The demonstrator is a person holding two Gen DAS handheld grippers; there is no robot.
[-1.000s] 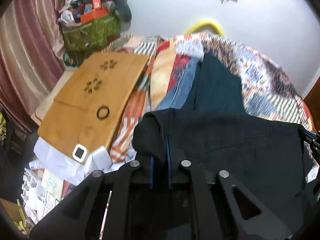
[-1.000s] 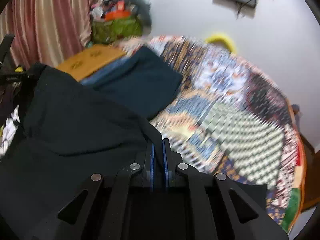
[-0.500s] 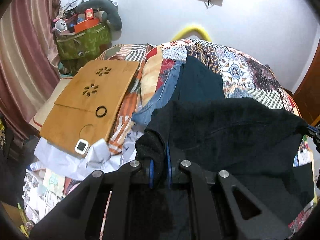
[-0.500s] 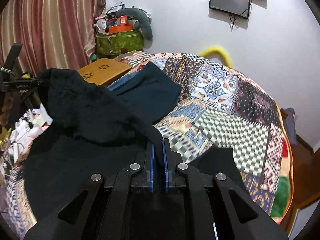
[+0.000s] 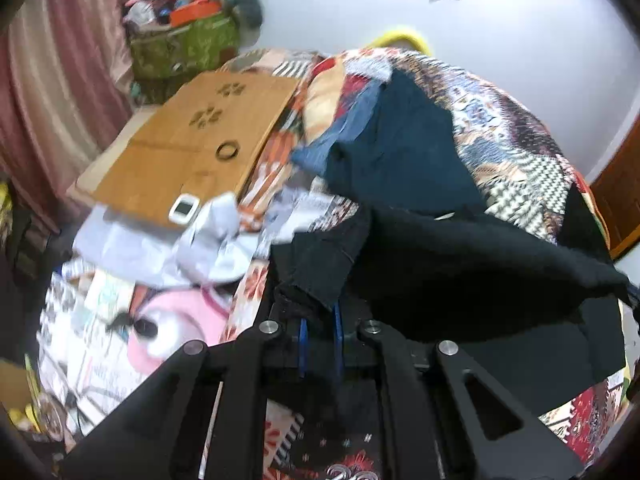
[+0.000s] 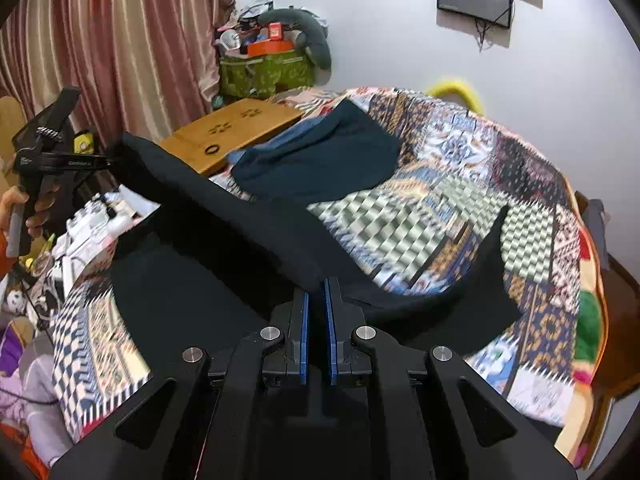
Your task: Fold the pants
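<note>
The black pants [image 5: 472, 264] hang stretched between my two grippers above the patchwork bed. My left gripper [image 5: 319, 320] is shut on one end of the held edge; cloth bunches over its fingertips. My right gripper [image 6: 316, 300] is shut on the other end. In the right wrist view the pants [image 6: 224, 216] run as a raised band from the left gripper [image 6: 108, 160] at far left down to my fingers, and the rest lies on the bed. A loose corner [image 6: 492, 264] sticks up at the right.
A folded dark teal garment [image 6: 320, 160] and blue jeans [image 5: 340, 136] lie further back on the bedspread [image 6: 460, 200]. A wooden lap tray [image 5: 192, 140] with a small white device [image 5: 184, 208] lies at the left. Clutter and curtains line the left side.
Both grippers have come down and towards the near side of the bed with the pants. The pants now sag lower, with more cloth resting on the bedspread.
</note>
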